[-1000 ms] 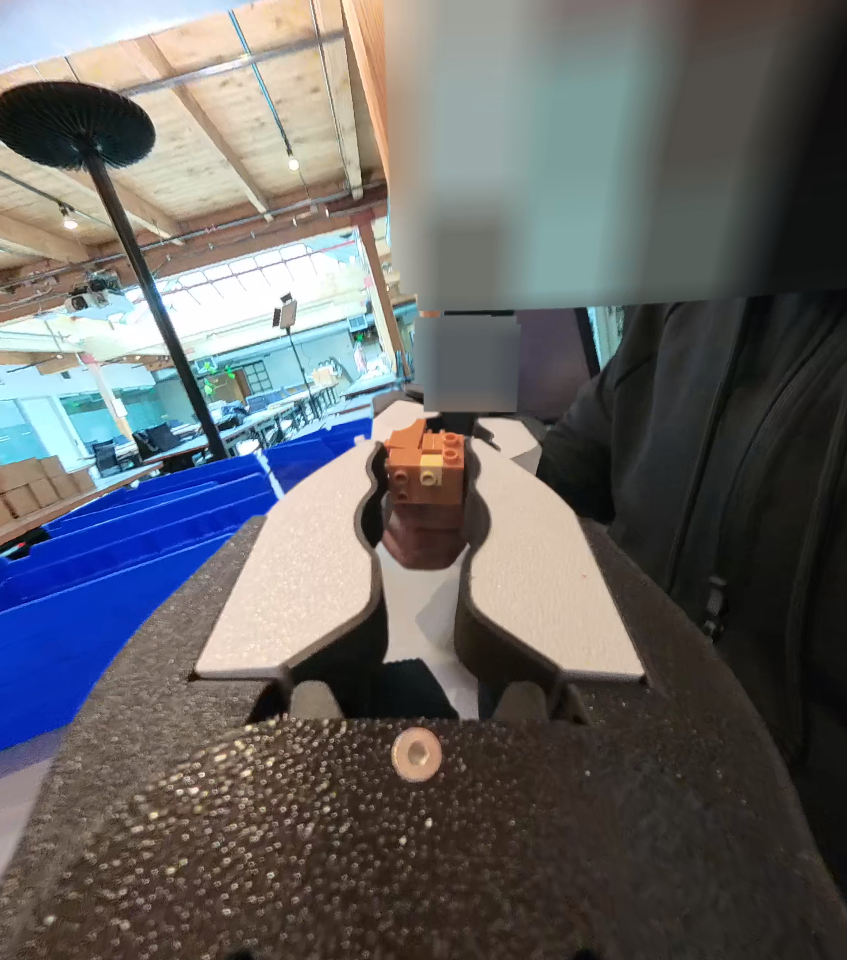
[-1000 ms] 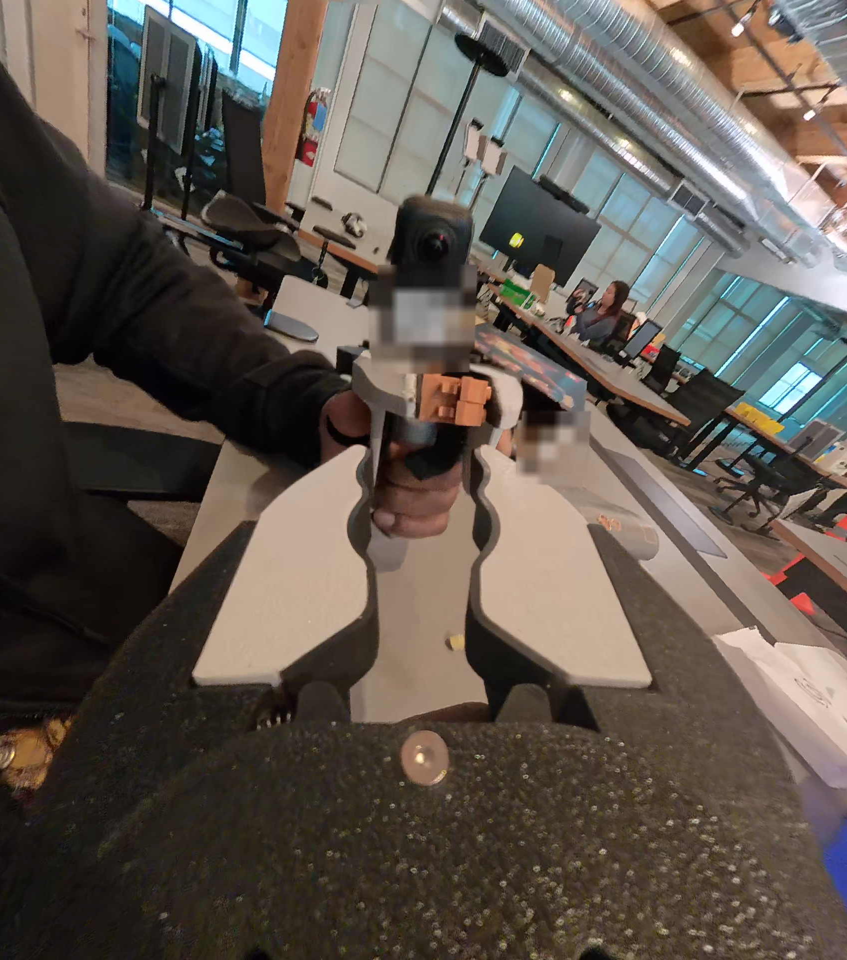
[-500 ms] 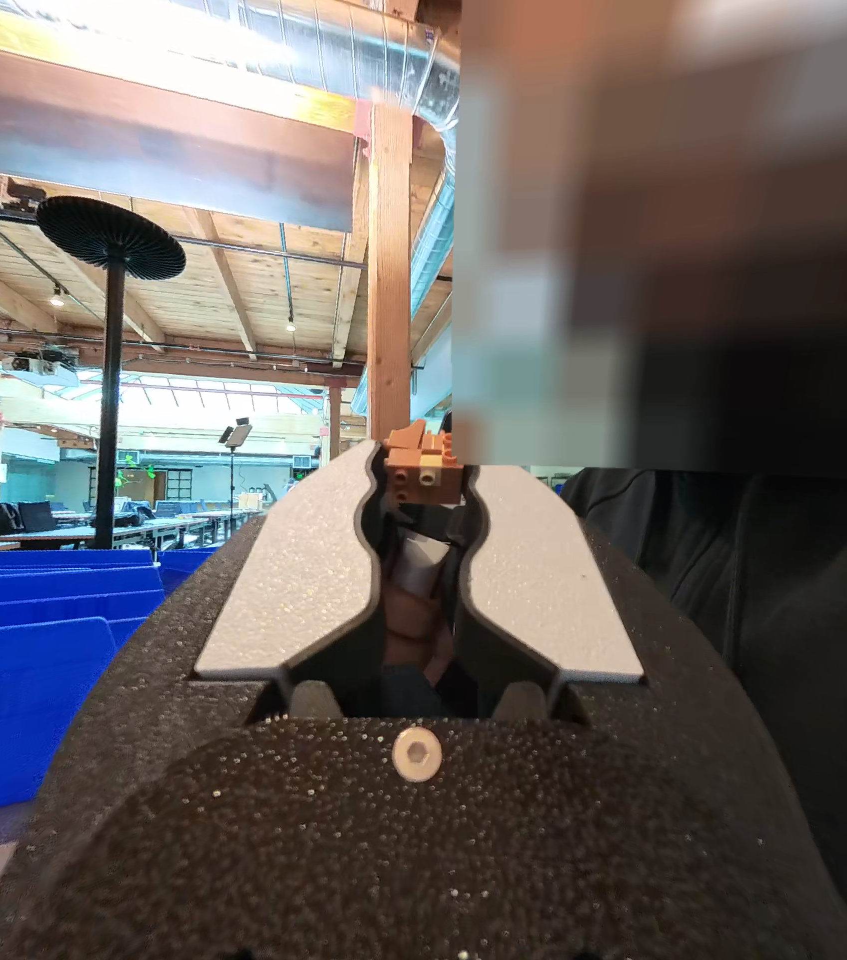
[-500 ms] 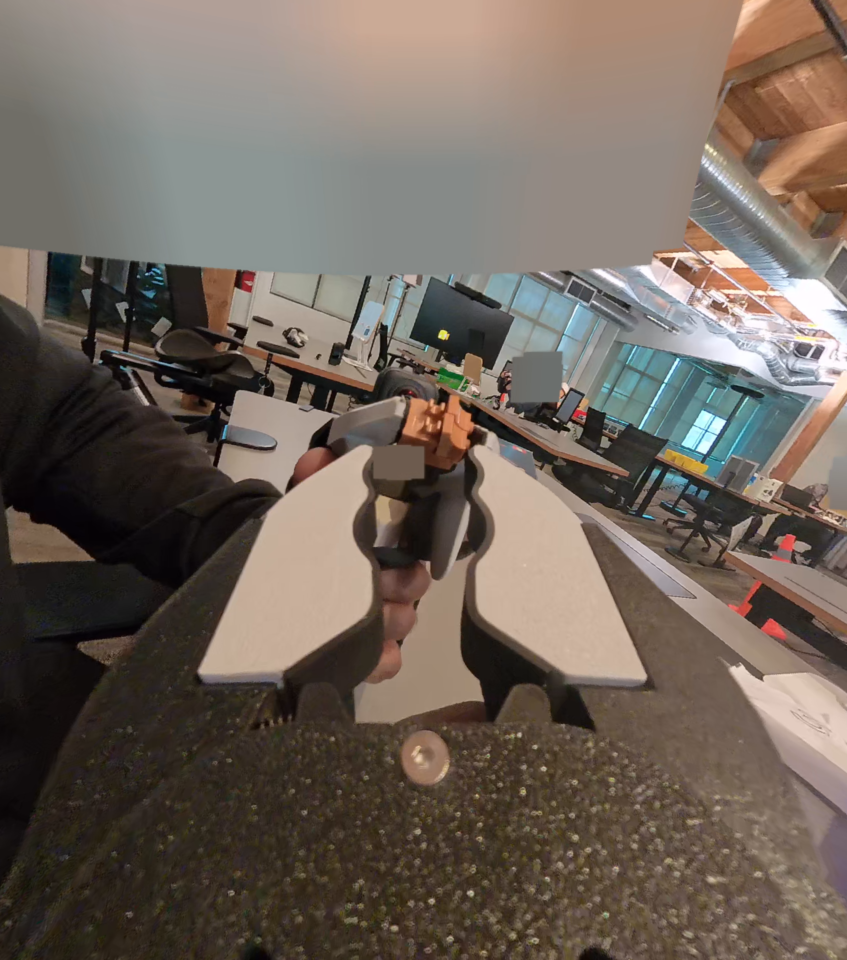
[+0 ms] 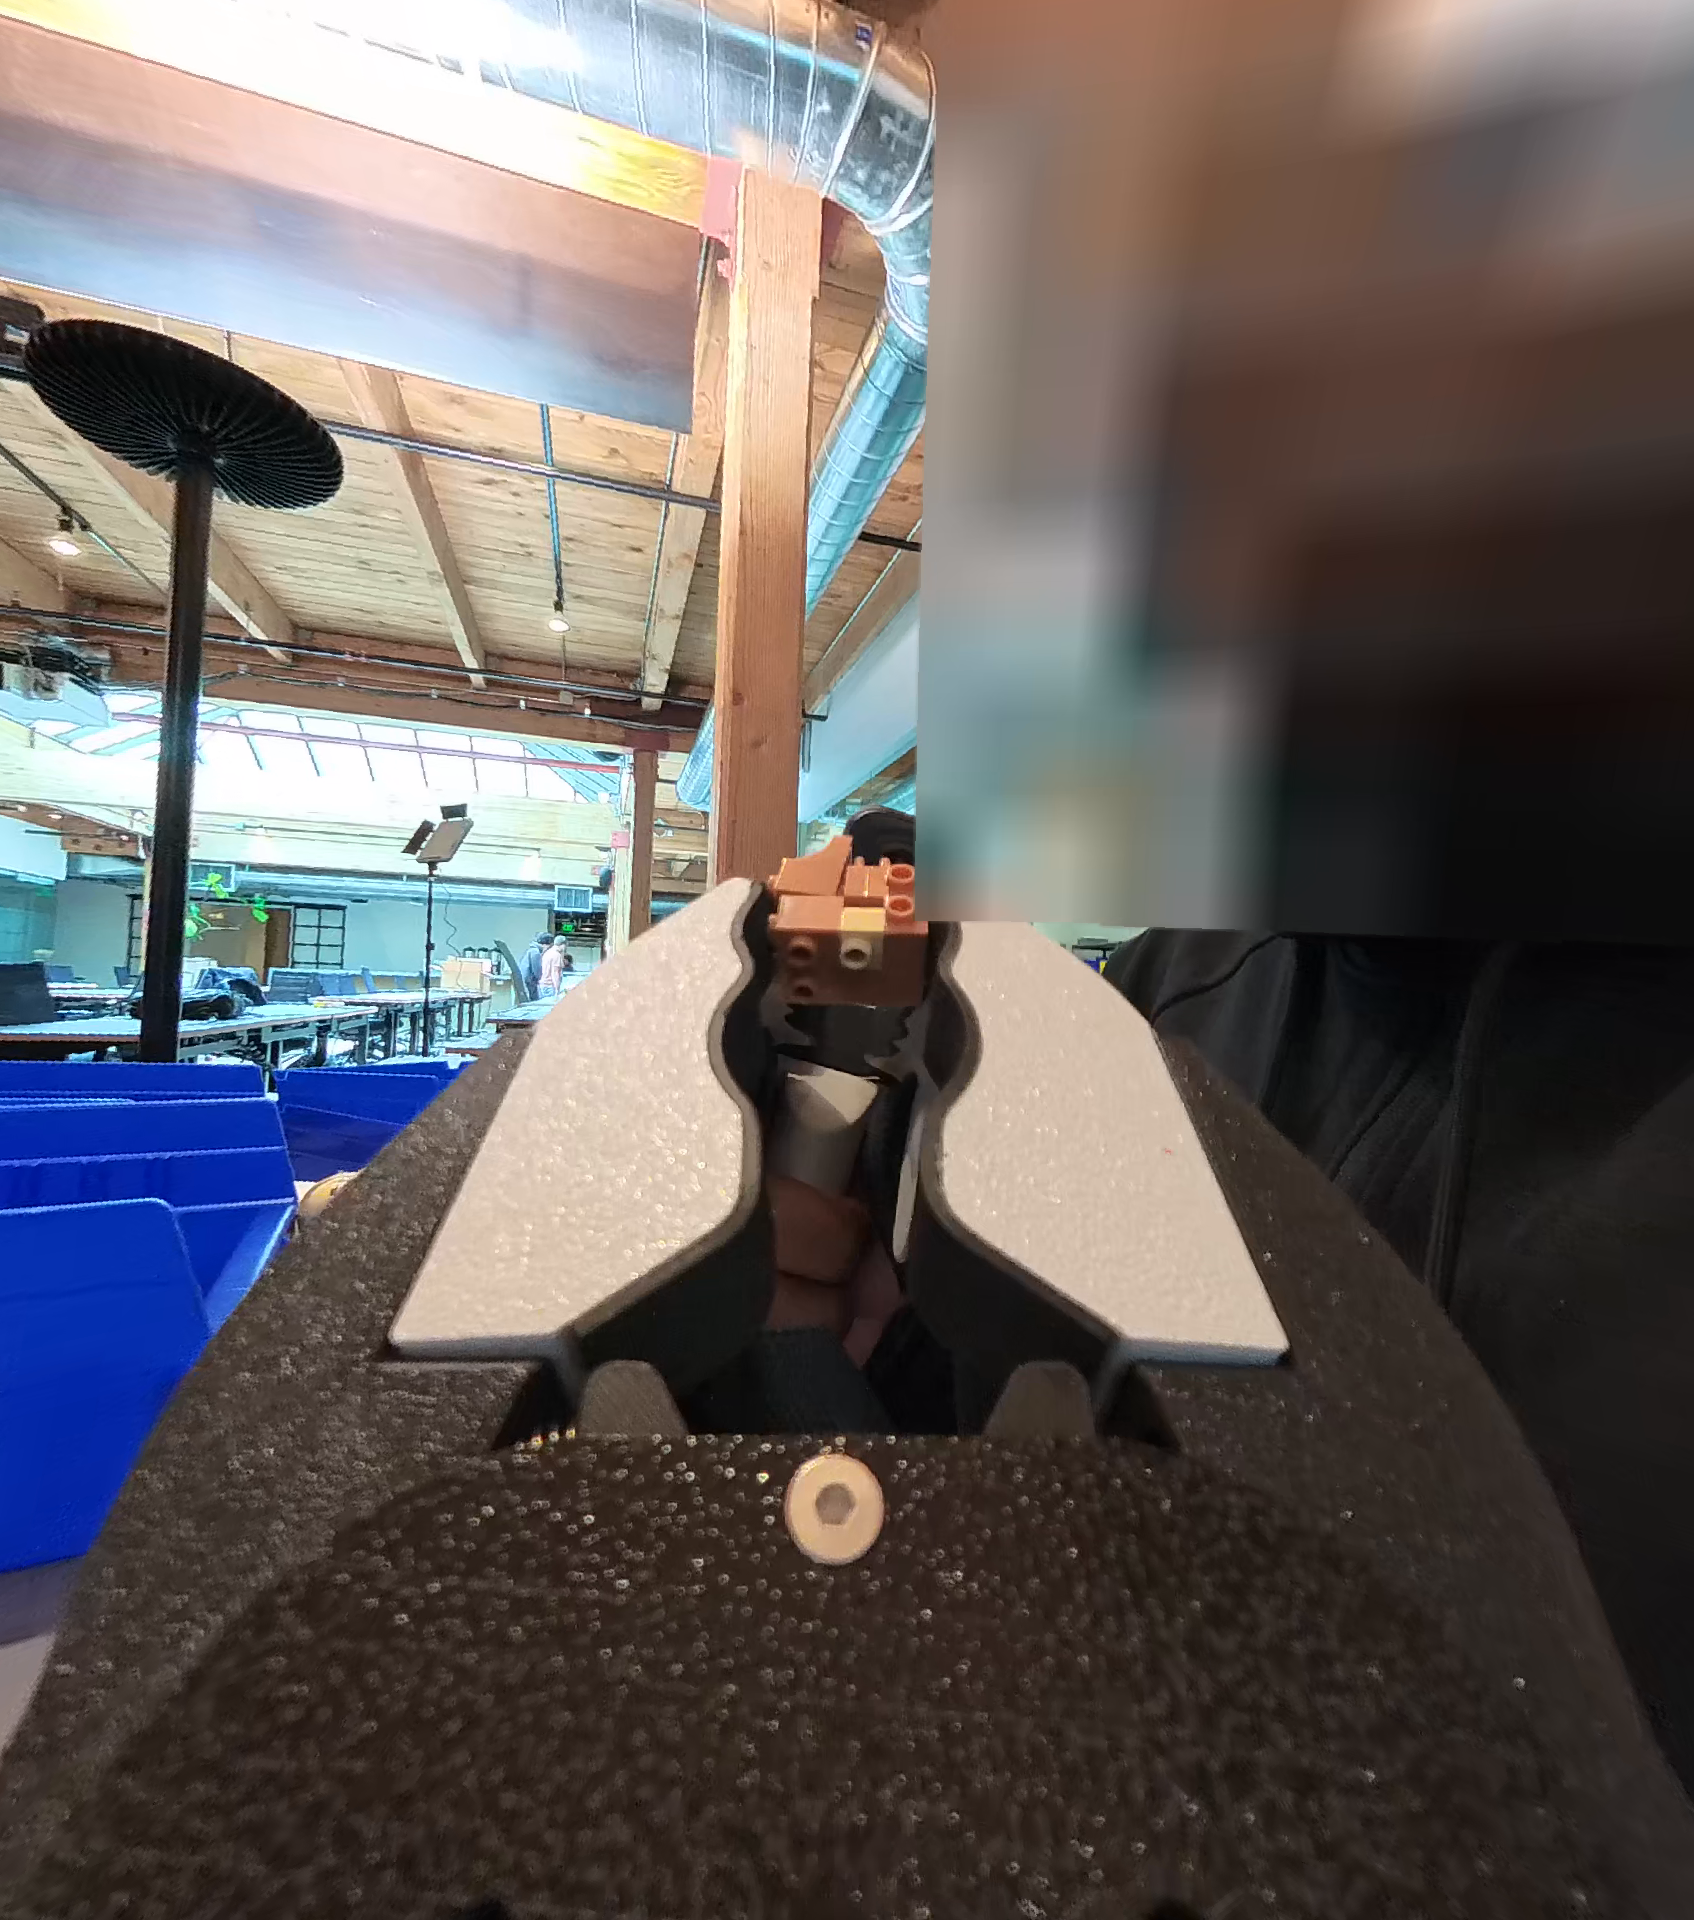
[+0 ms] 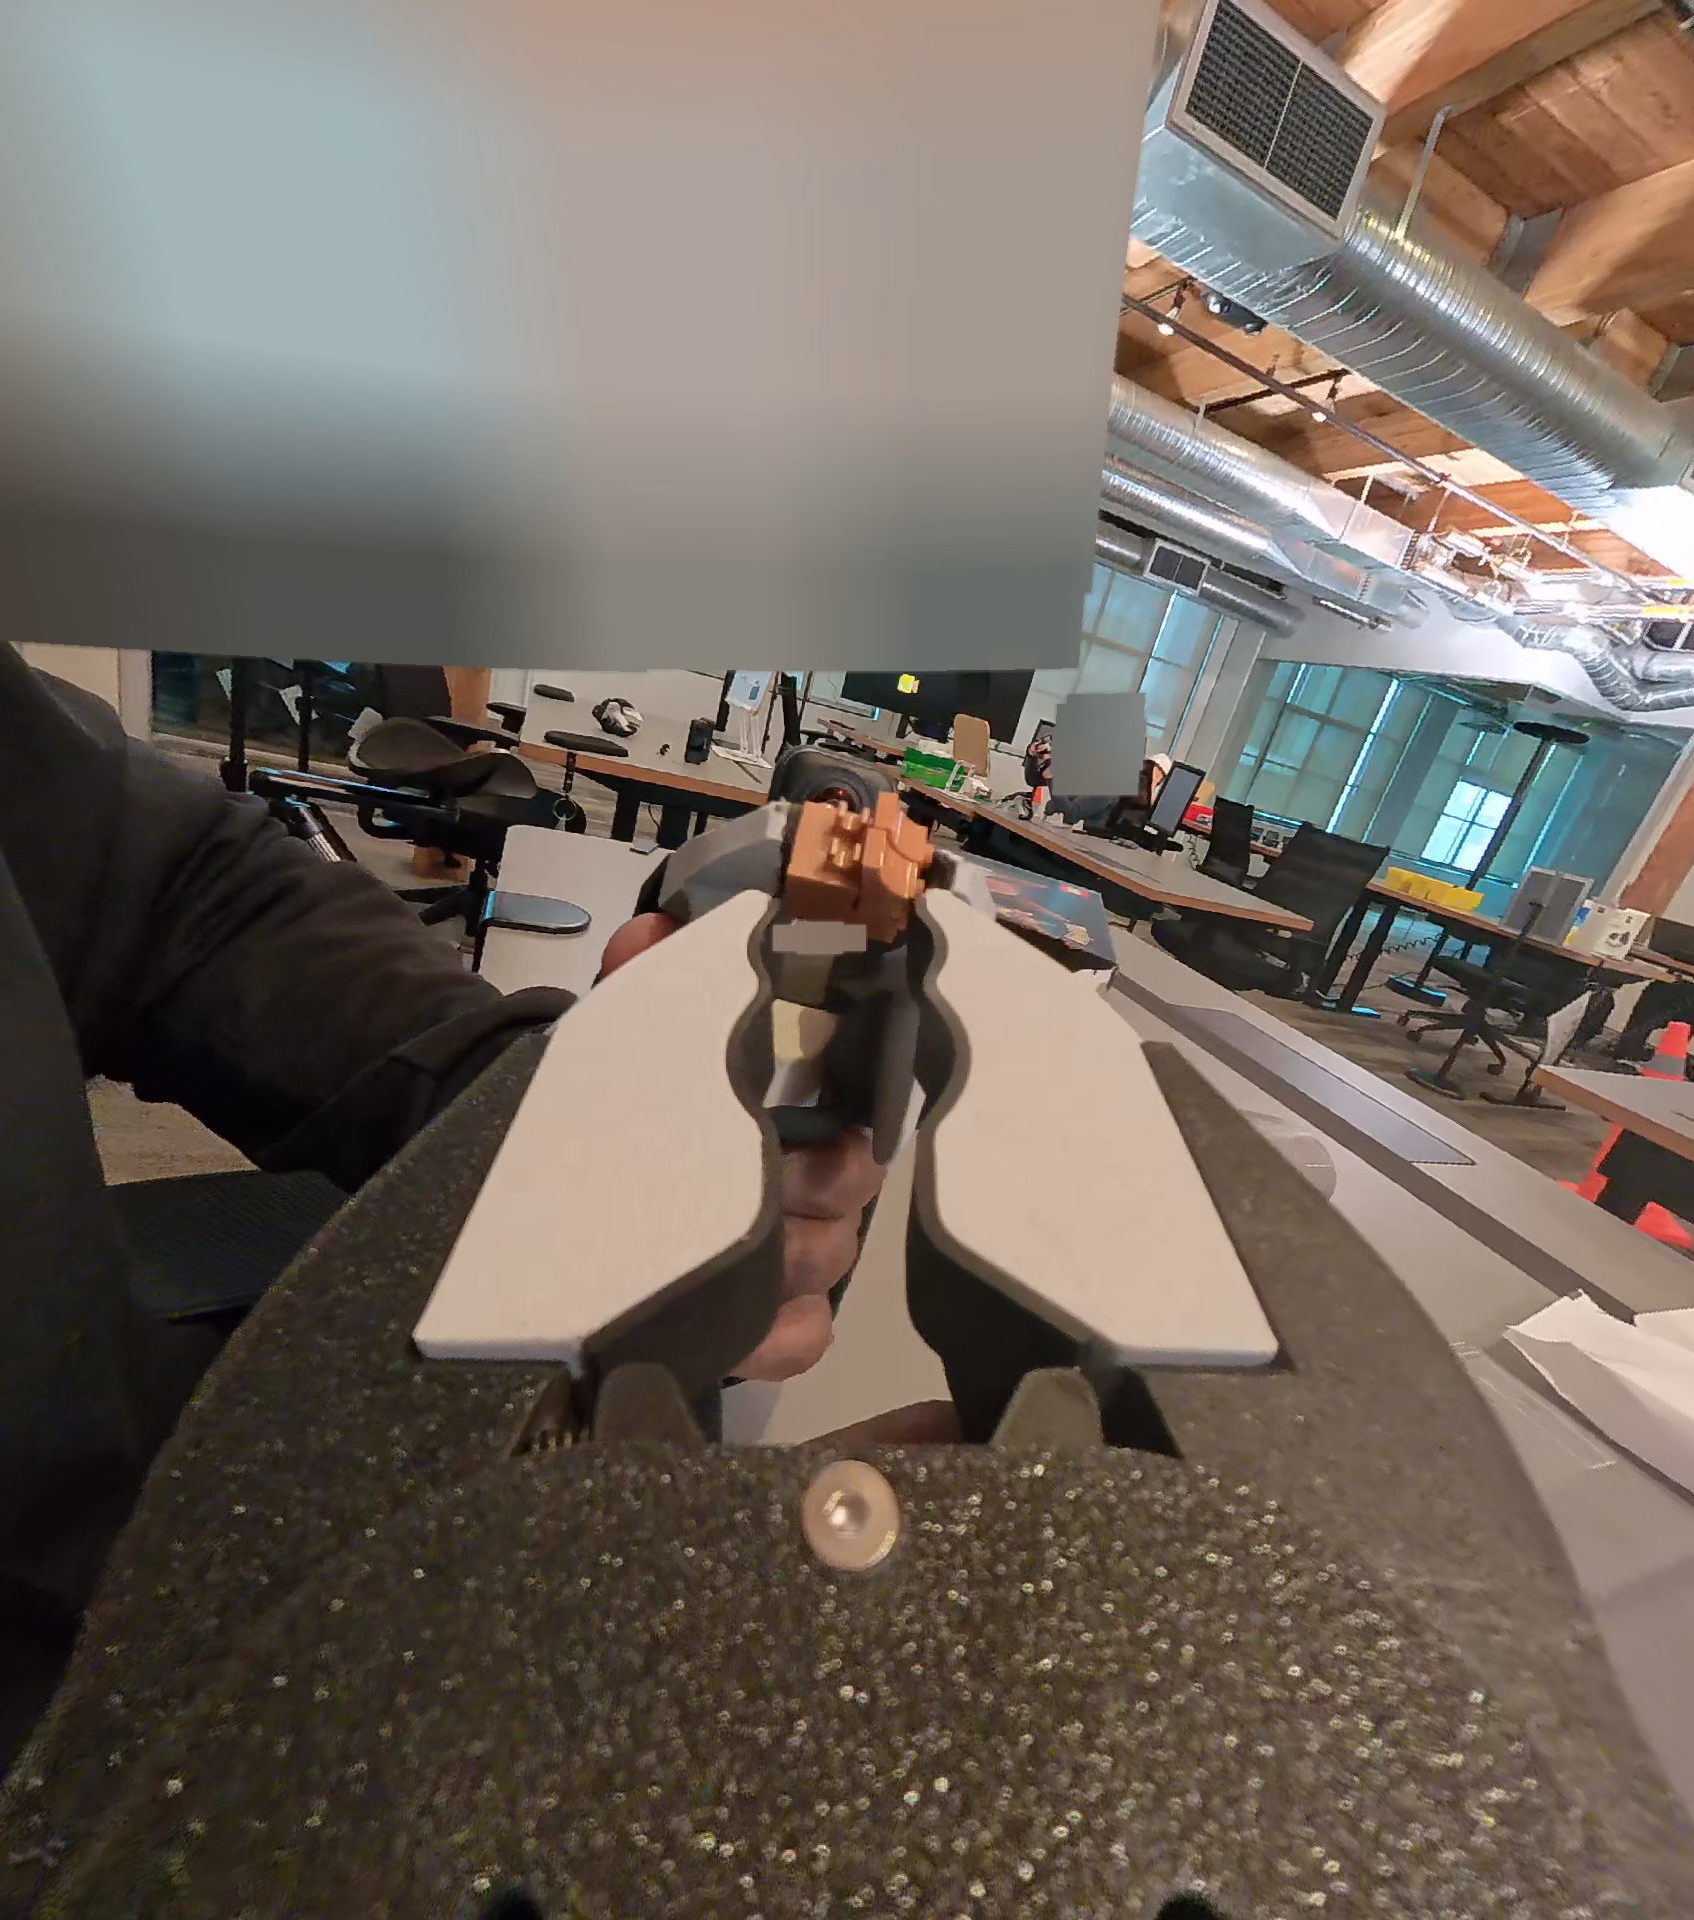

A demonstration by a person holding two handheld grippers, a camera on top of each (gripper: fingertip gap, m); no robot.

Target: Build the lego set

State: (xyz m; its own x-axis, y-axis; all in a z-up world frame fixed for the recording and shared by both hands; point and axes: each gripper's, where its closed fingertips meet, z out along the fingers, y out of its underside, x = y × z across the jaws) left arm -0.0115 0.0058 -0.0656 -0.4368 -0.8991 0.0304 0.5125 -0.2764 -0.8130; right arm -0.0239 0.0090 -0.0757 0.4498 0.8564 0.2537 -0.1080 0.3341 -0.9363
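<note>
**Between the two tips: one brick cluster, gripped from both sides**

Up off the counter (image 6: 1342,1091), the two tools meet nose to nose.
- Left hand-held gripper (image 5: 848,935): clamped on the brick cluster (image 5: 843,961), with a pad hard against each side. The cluster is brown with one tan piece.
- Right hand-held gripper (image 6: 848,925): jaws narrowed around the same cluster from the opposite end. Both tips look to be on it, though contact is harder to read on this side.
- The cluster is held in the air and touches nothing else.

Count:
- 1 cluster
- 2 hand-held grippers
- 1 hand (image 6: 812,1247), seen through the right tool's gap
- at least 3 blue bins (image 5: 43,1299) on the left
- 2 orange cones (image 6: 1632,1184) on the floor
- a few loose papers (image 6: 1674,1392) on the counter
</note>
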